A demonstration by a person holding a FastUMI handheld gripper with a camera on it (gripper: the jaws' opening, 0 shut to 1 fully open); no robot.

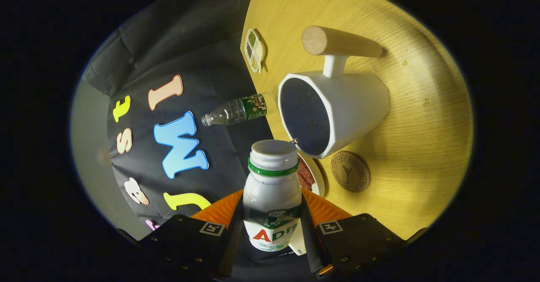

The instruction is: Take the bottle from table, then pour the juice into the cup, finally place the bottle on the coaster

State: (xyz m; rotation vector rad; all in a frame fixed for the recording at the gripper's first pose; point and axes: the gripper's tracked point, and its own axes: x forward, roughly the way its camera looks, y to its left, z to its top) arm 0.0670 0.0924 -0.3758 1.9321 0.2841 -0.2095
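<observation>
My gripper (271,220) is shut on a small white juice bottle (272,189) with a green band under its white cap; both fingers (231,227) press on its sides. The whole view is rolled, so the wooden table (422,147) stands on edge. Just beyond the bottle's cap is a white cup (333,109) with a dark inside and a wooden handle (339,42); the bottle's mouth points toward the cup's rim. A round brown coaster (350,171) lies on the table beside the cup's rim, just past the fingers.
A clear plastic bottle (234,112) with a green label stands at the table's edge behind the cup. A small white dish (254,50) with compartments sits farther off. A white plate (312,176) with reddish-brown food lies close behind the held bottle.
</observation>
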